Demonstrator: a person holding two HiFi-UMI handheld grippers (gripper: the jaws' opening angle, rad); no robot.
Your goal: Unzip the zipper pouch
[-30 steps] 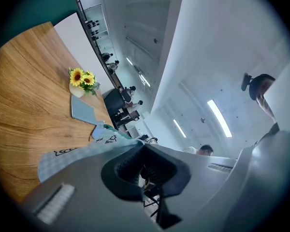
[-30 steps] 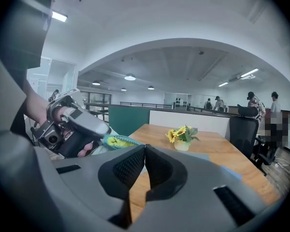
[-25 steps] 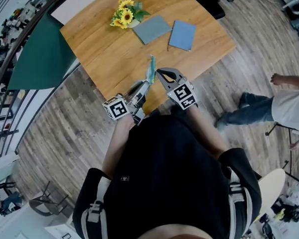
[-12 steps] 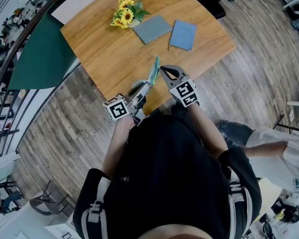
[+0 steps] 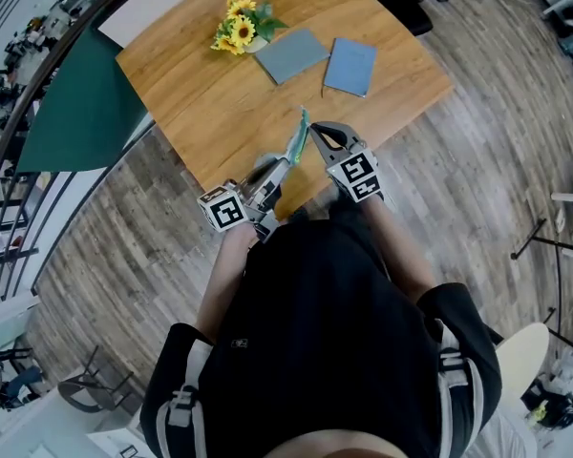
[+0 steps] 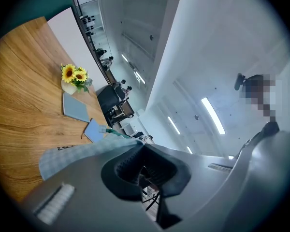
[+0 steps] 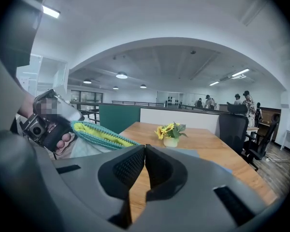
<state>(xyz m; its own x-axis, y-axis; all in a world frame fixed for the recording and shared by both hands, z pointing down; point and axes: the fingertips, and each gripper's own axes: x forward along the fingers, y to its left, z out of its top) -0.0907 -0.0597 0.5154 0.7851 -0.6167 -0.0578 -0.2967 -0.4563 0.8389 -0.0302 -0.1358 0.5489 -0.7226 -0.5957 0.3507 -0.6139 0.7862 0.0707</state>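
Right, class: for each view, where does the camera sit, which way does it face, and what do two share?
Head view: on the head, facing down at the table; shows torso, arms, left gripper, right gripper.
Left gripper view: on the left gripper, facing across the table along shut jaws clamping the zipper pouch.
Right gripper view: on the right gripper, facing the sunflowers; left hand shows.
Shared: zipper pouch, sunflowers.

The person wears a black short-sleeved top, with grey straps and buckles over both shoulders. The left gripper and right gripper have grey bodies and dark ribbed pads. Each carries a white cube with black square markers.
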